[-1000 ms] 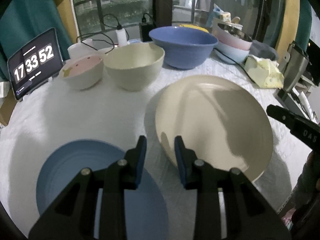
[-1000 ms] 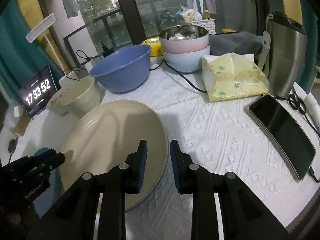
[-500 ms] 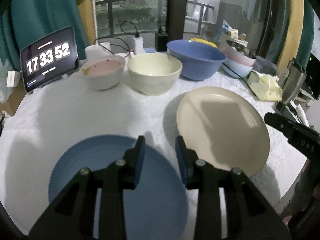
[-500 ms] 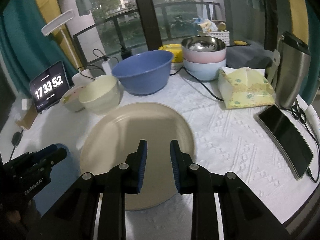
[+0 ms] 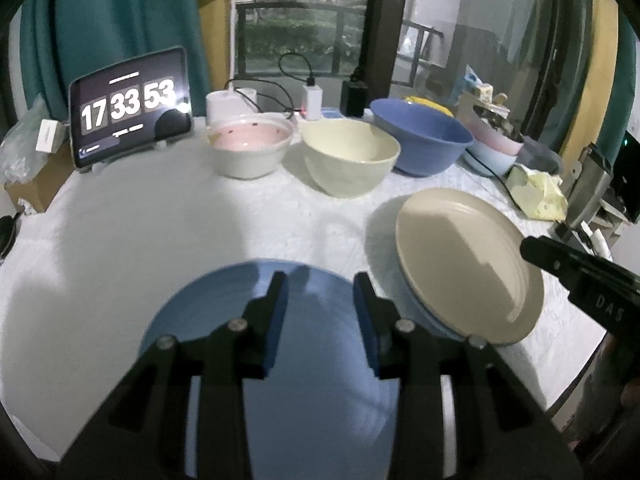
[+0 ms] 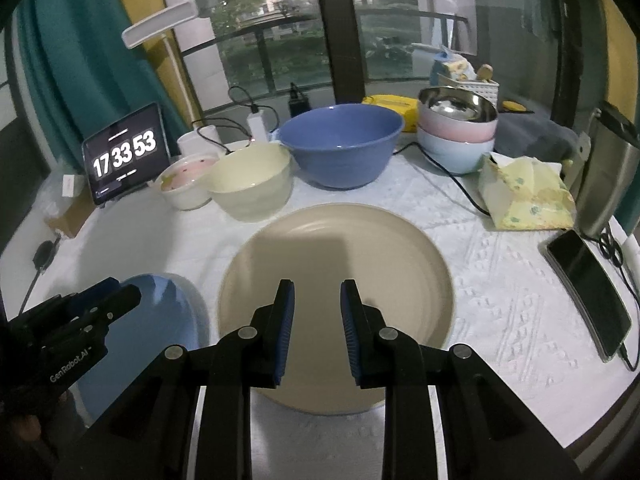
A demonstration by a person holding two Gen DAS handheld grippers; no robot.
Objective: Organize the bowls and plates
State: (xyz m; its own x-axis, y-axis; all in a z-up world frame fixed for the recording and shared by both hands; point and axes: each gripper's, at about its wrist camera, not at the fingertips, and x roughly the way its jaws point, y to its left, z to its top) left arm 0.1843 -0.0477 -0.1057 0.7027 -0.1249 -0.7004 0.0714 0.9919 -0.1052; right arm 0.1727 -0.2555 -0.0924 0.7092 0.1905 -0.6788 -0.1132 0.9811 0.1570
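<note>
Both grippers stand unclenched and empty, the left gripper [image 5: 320,292] having just widened above the blue plate [image 5: 256,340], the right gripper [image 6: 316,304] above the beige plate [image 6: 336,272]; stacking awaits a rim grasp.

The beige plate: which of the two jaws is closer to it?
Right. The right gripper hangs over the beige plate; the left gripper hangs over the blue plate beside it.
</note>
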